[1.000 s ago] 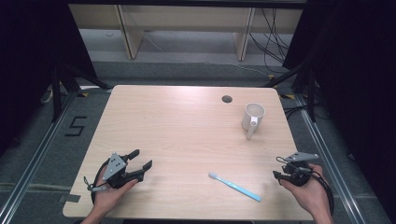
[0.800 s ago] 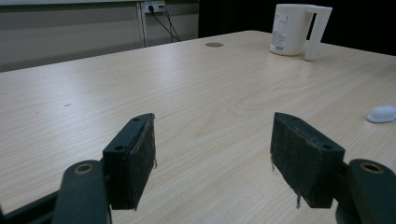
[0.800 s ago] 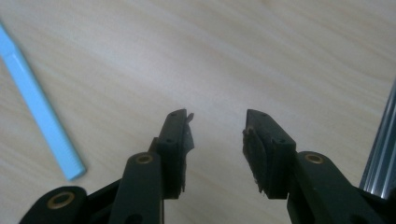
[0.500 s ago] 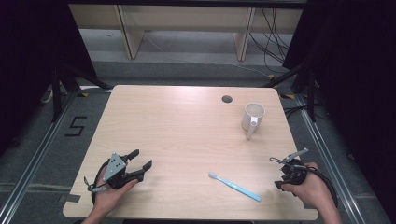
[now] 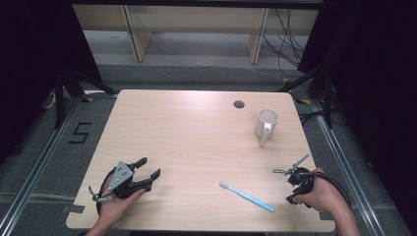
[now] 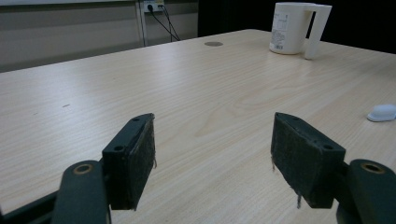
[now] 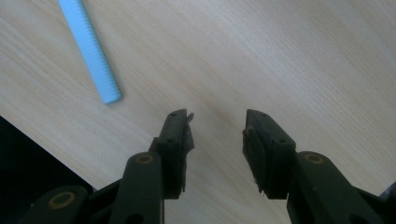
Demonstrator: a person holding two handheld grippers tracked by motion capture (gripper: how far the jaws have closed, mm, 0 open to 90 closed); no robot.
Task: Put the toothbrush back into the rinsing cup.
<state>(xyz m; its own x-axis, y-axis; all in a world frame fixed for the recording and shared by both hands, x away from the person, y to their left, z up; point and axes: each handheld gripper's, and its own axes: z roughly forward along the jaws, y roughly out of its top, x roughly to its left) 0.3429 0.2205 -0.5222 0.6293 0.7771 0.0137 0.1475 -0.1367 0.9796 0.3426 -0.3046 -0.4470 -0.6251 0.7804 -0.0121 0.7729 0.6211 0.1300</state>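
1. The toothbrush [image 5: 247, 195] lies flat on the bench [image 5: 187, 137], near its front edge, between the two tongs and closer to the right tongs [image 5: 284, 173].
2. In the right gripper view its handle end [image 7: 93, 53] lies up and to the left of the right tongs [image 7: 217, 128], apart from them; their jaws have just been closing, stand partly apart, and have nothing between them.
3. The left tongs [image 5: 150, 169] rest low at the front left, jaws wide apart and empty.
4. A white mug [image 5: 266, 125] stands upright far back on the right, well apart from the toothbrush; a small dark hole [image 5: 239, 104] sits behind it.
5. Nothing lies between the right tongs and the toothbrush.
6. The toothbrush is light blue with a white head [image 6: 383, 112], slim and ribbed along the handle.
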